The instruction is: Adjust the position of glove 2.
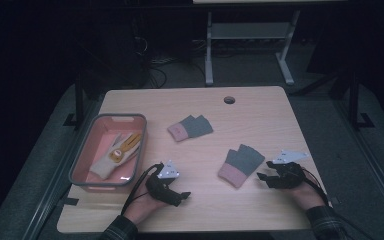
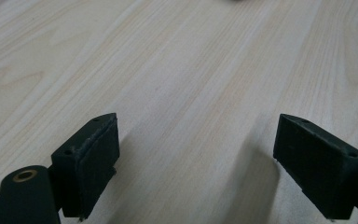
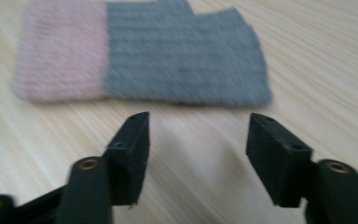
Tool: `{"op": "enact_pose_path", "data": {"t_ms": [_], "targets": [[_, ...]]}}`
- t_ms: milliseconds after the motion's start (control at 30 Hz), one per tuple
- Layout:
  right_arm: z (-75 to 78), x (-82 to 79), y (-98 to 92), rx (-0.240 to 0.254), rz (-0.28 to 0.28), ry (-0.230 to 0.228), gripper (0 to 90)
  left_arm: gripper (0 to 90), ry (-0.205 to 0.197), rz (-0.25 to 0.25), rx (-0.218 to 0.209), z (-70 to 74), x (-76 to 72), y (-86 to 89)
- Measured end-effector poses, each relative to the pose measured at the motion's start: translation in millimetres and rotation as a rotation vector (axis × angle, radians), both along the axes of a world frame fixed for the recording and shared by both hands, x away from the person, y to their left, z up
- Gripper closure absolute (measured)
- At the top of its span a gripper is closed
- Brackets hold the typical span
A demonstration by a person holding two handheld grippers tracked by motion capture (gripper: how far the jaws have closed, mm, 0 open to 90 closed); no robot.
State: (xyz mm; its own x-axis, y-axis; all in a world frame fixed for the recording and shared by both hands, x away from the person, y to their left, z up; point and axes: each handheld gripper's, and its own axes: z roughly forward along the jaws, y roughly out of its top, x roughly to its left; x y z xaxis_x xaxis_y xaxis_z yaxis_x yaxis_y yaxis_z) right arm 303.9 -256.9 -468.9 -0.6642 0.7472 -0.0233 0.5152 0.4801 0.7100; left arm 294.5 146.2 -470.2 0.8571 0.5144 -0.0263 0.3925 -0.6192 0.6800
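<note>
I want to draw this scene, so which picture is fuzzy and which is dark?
The right gripper view is fuzzy: the pink and grey glove smears with blur. The high view is dim, with black surroundings around the table. The left gripper view is sharp, its jaws casting soft shadows on the wood.

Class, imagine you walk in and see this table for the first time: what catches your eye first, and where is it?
Probably the pink tray at the table's left edge, holding a beige glove with an orange patch. Next, two grey-and-pink fingerless gloves lie flat on the wood: the far glove near the middle and the near glove just ahead of the right gripper, whose jaws stand open. The left gripper, also open, hovers over bare wood.
</note>
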Motion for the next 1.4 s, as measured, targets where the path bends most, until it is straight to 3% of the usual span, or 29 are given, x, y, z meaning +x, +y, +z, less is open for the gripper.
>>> {"op": "enact_pose_path", "data": {"t_ms": [100,300,367,467,567,800,1133,1400], "targets": [[-5.6,-1.6,-5.9,0.002,-0.028,0.005,32.4,20.2,0.014,0.006,0.005,3.5,3.0,-3.7],[-10.0,-0.3,-10.3,0.057,-0.044,0.028,25.7,33.0,0.029,0.023,0.001,12.1,12.4,-6.9],[-10.5,-0.3,-10.7,0.06,-0.041,0.025,24.7,40.8,0.025,0.032,-0.02,16.1,14.1,-6.4],[-13.3,-0.4,-10.9,0.061,-0.052,0.022,14.5,53.2,0.028,0.041,-0.028,22.7,20.6,-8.6],[-13.2,-0.3,-11.0,0.06,-0.053,0.022,14.5,64.8,0.026,0.041,-0.037,28.7,27.8,-11.9],[-13.1,-0.7,-10.8,0.06,-0.057,0.027,14.4,80.7,0.012,0.05,-0.039,40.8,50.6,-22.8],[-13.1,-0.7,-10.7,0.062,-0.057,0.028,14.4,72.8,-0.032,0.106,-0.021,47.1,87.0,-36.2],[-13.1,-0.7,-10.8,0.062,-0.057,0.028,14.4,68.7,-0.07,0.157,0.031,46.3,121.2,-37.4]]}}
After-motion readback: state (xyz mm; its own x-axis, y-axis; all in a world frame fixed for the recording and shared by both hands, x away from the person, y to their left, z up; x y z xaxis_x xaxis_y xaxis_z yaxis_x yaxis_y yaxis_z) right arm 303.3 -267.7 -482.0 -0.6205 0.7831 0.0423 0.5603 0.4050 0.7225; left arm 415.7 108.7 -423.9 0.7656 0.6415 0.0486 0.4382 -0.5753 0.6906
